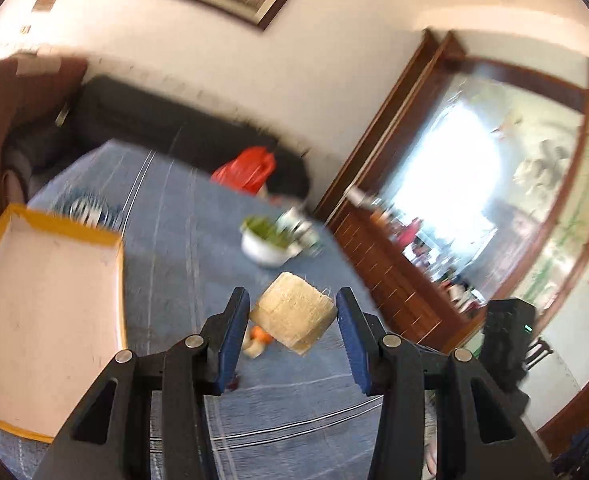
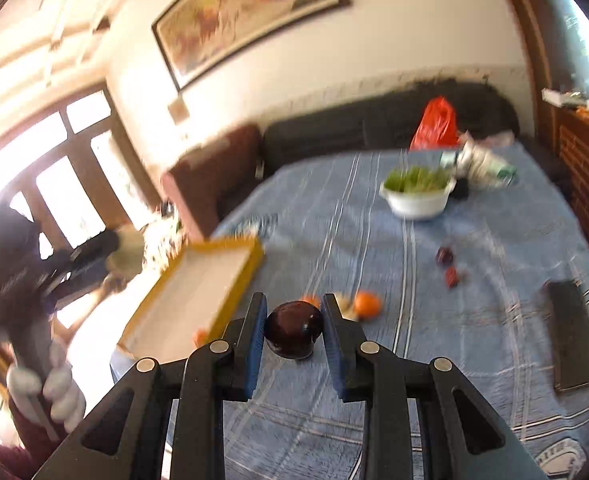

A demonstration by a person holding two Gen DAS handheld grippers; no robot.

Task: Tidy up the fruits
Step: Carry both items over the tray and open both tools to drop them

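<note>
Overhead, a painting [image 2: 250,12]; below, blue tablecloth [image 2: 474,280].

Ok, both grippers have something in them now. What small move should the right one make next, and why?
Probably swing the right gripper left, toward the yellow-rimmed tray. It is shut on a dark plum lifted off the blue cloth, and the tray, just left of it, looks bare inside. The left gripper already holds a beige woven item.
</note>
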